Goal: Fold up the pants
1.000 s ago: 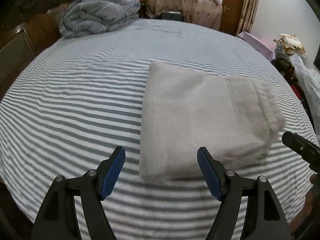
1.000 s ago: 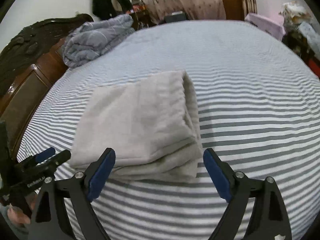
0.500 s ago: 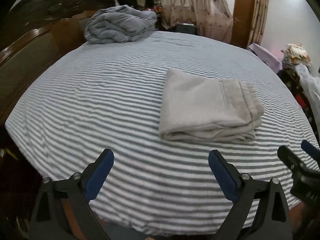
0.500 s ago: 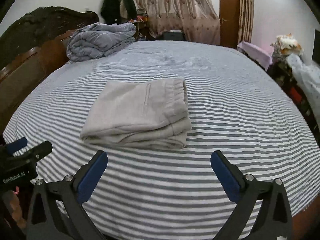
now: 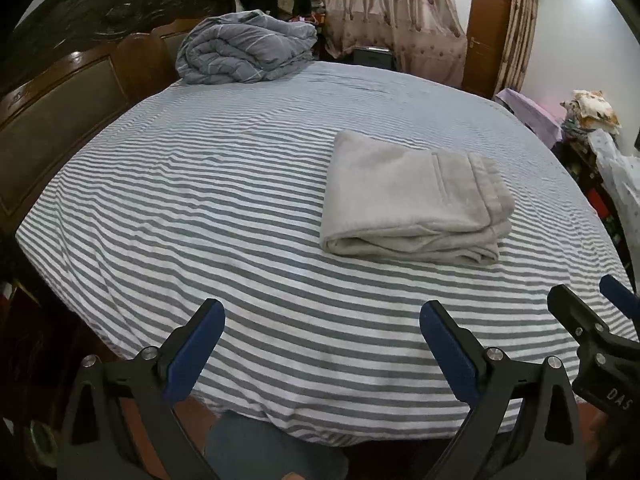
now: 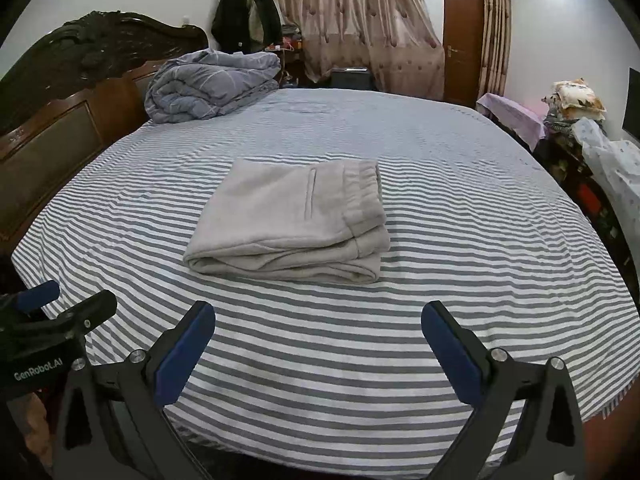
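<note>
There, the folded pants (image 6: 288, 220) were laid flat on the striped bed sheet (image 6: 460, 280). The left gripper (image 5: 320, 344) and the right gripper (image 6: 318, 340) were held apart from the pants, jaws spread wide, with nothing pinched between them.

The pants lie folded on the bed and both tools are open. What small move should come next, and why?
Probably none on the cloth: draw both tools away and stop. The pants lie as a neat stacked bundle on the striped bed, and the left tool and right tool hang open, apart from the pants.
</note>
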